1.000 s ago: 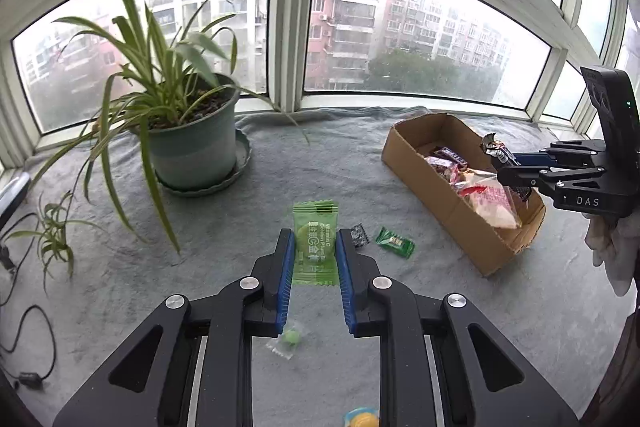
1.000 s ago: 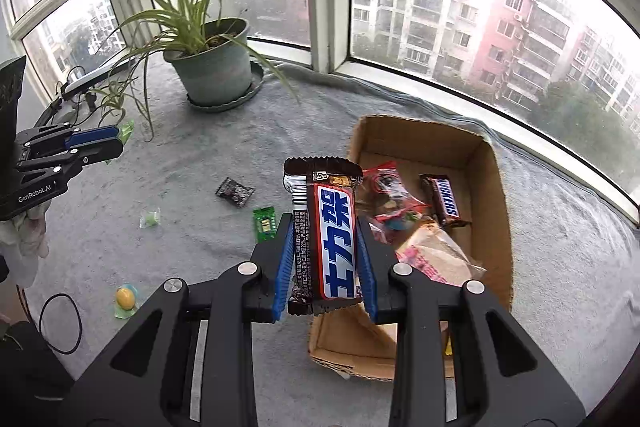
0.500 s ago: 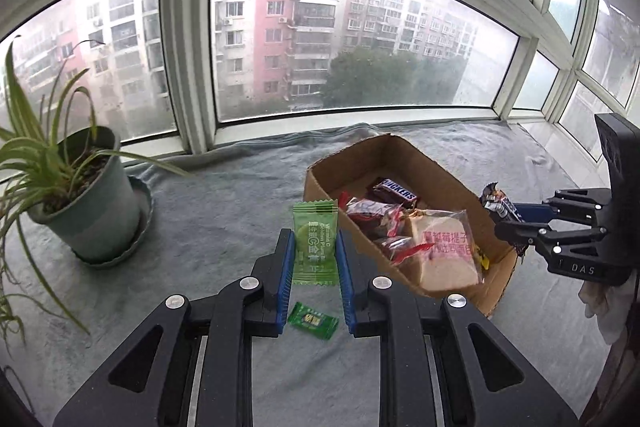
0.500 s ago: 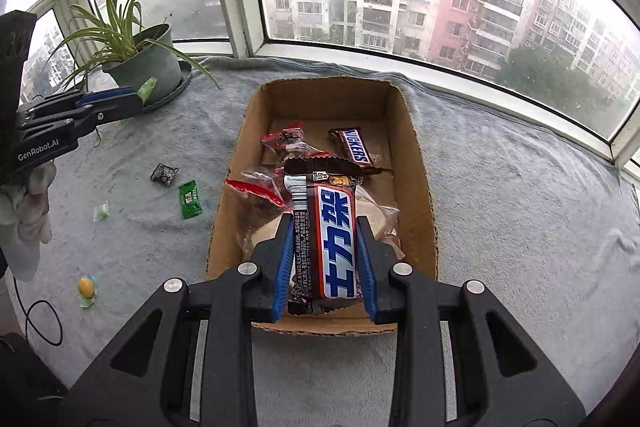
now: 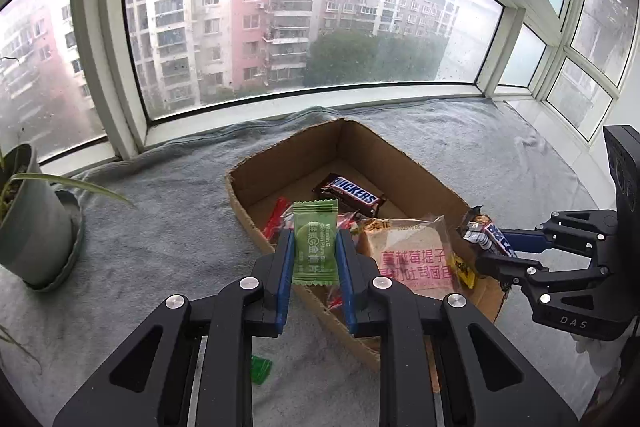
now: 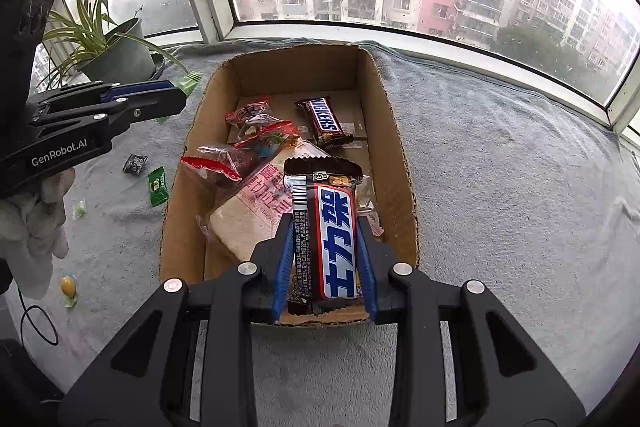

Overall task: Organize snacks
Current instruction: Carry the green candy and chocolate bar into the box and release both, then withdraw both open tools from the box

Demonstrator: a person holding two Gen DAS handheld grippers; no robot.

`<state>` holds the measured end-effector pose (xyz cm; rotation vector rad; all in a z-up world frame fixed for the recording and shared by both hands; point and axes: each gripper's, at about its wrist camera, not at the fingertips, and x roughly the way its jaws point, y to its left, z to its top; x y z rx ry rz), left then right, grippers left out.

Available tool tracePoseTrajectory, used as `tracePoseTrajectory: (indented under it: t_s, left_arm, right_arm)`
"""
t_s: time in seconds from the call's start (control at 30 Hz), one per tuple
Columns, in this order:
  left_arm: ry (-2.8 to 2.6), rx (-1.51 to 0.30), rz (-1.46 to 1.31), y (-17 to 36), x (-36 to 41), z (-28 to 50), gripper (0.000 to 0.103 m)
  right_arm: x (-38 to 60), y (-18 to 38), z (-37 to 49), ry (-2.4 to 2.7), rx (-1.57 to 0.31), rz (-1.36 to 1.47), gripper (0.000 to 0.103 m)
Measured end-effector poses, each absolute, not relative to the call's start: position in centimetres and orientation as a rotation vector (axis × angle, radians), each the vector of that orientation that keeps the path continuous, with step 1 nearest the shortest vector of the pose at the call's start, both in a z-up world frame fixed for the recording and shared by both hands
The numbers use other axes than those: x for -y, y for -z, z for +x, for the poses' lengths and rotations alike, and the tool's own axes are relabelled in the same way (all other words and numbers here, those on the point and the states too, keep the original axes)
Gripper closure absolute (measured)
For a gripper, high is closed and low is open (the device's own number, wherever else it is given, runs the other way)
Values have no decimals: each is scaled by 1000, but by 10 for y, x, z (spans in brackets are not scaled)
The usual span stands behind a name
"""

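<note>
My left gripper (image 5: 315, 247) is shut on a green candy packet (image 5: 314, 243) and holds it over the left wall of the cardboard box (image 5: 240, 203). My right gripper (image 6: 324, 227) is shut on a Snickers bar with Chinese lettering (image 6: 326, 231), above the near end of the box (image 6: 396, 131). The box holds another Snickers bar (image 6: 324, 119), a pink-lettered bread packet (image 6: 252, 211) and red-topped snack bags (image 6: 224, 159). The right gripper with its bar also shows in the left wrist view (image 5: 486, 239), and the left gripper shows in the right wrist view (image 6: 172, 95).
Loose snacks lie on the grey cloth left of the box: a green packet (image 6: 157, 185), a dark packet (image 6: 135, 163), a small green candy (image 6: 80, 209) and a yellow candy (image 6: 68, 287). A potted plant (image 6: 116, 55) stands at the far left. Windows close the back.
Both grippers have moved in over the box with their snacks. The left gripper swung right from the loose snacks to the box's left wall; the right one came closer over its near end.
</note>
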<state>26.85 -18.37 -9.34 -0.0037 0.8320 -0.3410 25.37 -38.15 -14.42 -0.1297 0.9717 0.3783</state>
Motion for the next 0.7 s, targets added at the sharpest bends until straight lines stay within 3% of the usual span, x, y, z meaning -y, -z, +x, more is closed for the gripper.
tracePoseTrajectory:
  t_s: [0.23,0.3,0.33,0.37,0.7]
  left_arm:
    - [384,-840,5,96,202,267,83]
    - [396,-853,13,96,206,267,79]
    - [396,-852,24,96,208,267,73]
    - [391,-845,32,94,209,266,65]
    - [387,-820,25,85,205,261,61]
  right_arm:
    - [379,148,255,-380,-978,-141,72]
    - [378,147,253,-366,-968,-154,58]
    - [378,145,252,-360,-957,-158,42]
    - [378,143,250,-357,-946,-159,34]
    - [379,135,245,-348,-939,-159,34]
